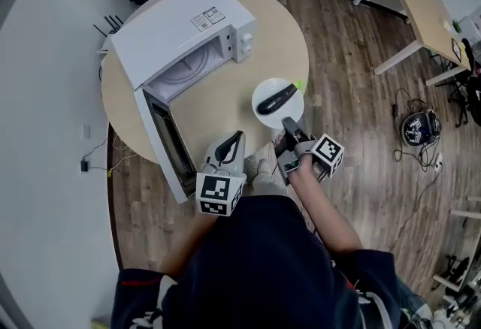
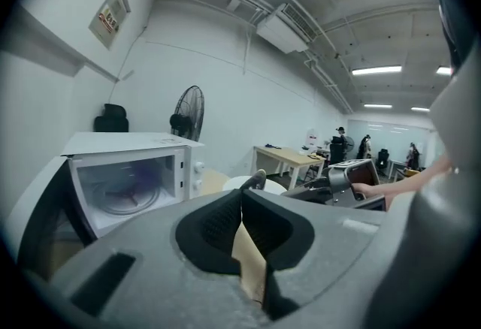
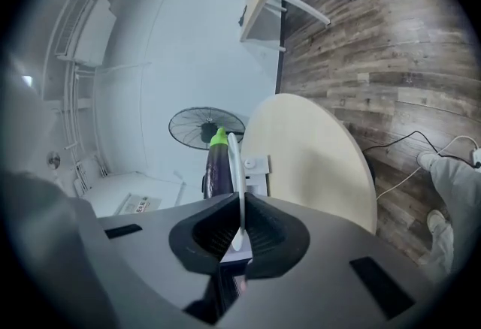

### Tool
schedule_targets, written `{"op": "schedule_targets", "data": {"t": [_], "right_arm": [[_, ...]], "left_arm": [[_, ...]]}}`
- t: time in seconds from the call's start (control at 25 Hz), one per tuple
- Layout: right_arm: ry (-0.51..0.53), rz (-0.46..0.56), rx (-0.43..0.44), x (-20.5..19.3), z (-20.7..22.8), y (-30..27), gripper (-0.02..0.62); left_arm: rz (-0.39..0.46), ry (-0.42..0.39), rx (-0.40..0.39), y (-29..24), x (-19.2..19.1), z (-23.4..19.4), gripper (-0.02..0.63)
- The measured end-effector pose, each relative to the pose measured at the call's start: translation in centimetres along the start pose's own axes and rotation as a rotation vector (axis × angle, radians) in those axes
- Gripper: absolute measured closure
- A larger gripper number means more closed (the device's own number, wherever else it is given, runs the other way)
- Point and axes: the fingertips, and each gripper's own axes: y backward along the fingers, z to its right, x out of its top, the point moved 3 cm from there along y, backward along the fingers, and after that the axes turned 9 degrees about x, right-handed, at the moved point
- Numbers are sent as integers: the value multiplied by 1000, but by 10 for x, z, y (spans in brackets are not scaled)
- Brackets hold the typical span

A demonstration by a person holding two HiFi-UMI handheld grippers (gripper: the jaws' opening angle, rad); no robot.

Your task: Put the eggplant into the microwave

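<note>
Eggplant [image 1: 276, 98] on plate [image 1: 264, 91], diagonal, stem upper-right

The plate [image 1: 284, 113] between the right gripper's [image 1: 287, 125] black fingers is white. The eggplant [image 1: 276, 98] on it, beyond the fingertips, is dark purple with a bright green stem. Left of the fingers, the microwave [image 1: 180, 31] is white, on a pale beige desk [image 1: 225, 106]. The left gripper [image 1: 239, 137] is grey, its cube [image 1: 219, 194] patterned in black-and-white squares. The floor [image 1: 361, 95] is brown wood grain.
</note>
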Motion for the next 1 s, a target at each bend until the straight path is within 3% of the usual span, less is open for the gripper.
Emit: {"op": "schedule_targets", "data": {"t": [0.56,1.0], "right_arm": [[34,-374,6,-17,4,-88,575],[35,-507,-11,-53,9,-128,575]], "left_arm": [[-6,109,406,3,-6,-48,589],[-38,149,529,21,-15,-75,589]]}}
